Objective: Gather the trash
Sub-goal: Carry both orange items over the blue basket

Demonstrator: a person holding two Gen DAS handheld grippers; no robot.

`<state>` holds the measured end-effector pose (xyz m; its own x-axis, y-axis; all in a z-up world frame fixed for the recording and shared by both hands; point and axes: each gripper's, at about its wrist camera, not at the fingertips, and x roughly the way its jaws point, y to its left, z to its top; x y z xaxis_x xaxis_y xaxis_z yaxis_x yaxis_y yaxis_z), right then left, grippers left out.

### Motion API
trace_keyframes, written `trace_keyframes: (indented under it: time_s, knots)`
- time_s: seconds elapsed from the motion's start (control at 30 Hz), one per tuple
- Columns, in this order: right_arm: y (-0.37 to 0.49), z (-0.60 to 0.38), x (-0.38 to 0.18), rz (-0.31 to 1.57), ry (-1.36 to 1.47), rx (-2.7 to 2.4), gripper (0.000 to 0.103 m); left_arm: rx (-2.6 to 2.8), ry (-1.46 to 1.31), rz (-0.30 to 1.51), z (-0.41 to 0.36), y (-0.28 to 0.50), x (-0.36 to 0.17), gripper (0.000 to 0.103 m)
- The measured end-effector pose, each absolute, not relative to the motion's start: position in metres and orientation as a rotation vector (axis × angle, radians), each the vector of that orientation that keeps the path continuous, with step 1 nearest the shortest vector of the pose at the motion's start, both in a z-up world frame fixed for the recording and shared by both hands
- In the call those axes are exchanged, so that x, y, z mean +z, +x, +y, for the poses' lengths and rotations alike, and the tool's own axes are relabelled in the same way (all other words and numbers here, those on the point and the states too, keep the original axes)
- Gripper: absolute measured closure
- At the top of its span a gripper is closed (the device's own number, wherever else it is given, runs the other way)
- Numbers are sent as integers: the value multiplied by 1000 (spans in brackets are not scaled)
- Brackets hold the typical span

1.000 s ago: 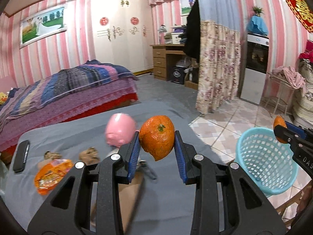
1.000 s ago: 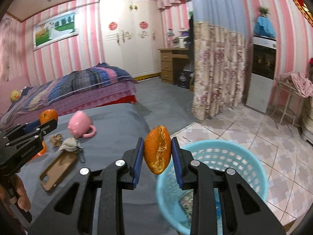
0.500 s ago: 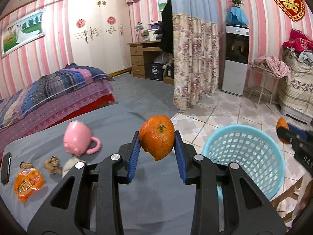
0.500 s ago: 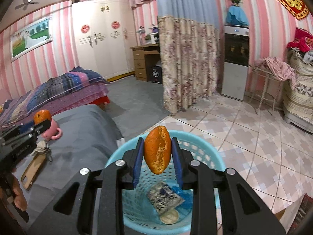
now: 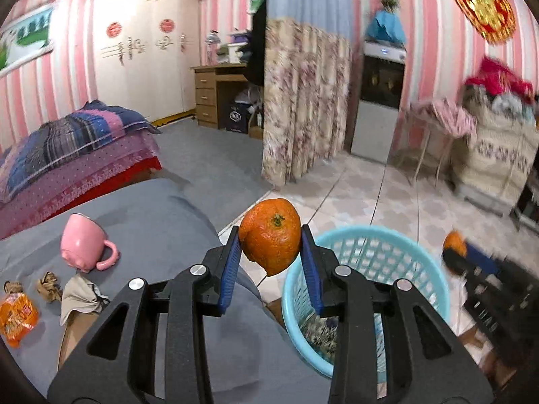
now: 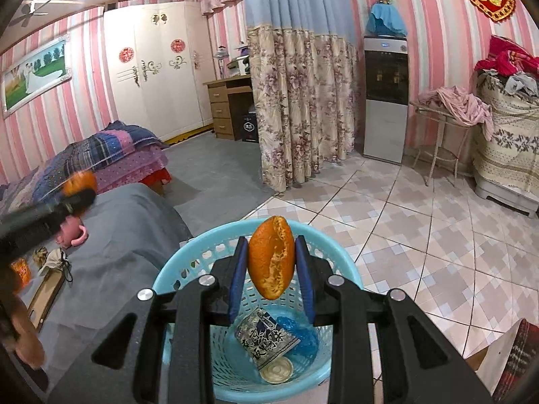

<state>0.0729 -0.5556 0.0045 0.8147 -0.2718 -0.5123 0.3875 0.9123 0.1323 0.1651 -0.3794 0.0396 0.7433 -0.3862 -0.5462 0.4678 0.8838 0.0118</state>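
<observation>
Left gripper [image 5: 270,245] clamps orange peel [image 5: 271,234] beside blue basket [image 5: 367,235]. Right gripper [image 6: 270,262] clamps second peel [image 6: 271,257] directly above basket, paper cup [image 6: 266,343] inside. Pink mug [image 5: 84,245], crumpled scraps [image 5: 49,286] on grey table [image 5: 161,215].

Motion-blurred right gripper [image 5: 453,262], peel [image 5: 454,242]
</observation>
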Motion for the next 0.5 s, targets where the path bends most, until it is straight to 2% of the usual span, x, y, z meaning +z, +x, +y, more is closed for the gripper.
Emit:
trace_keyframes:
  time_s: [0.5]
  knots:
    - [73,-576,-15,562,245,-438,74,-618,213,657,-439,178,-24,67]
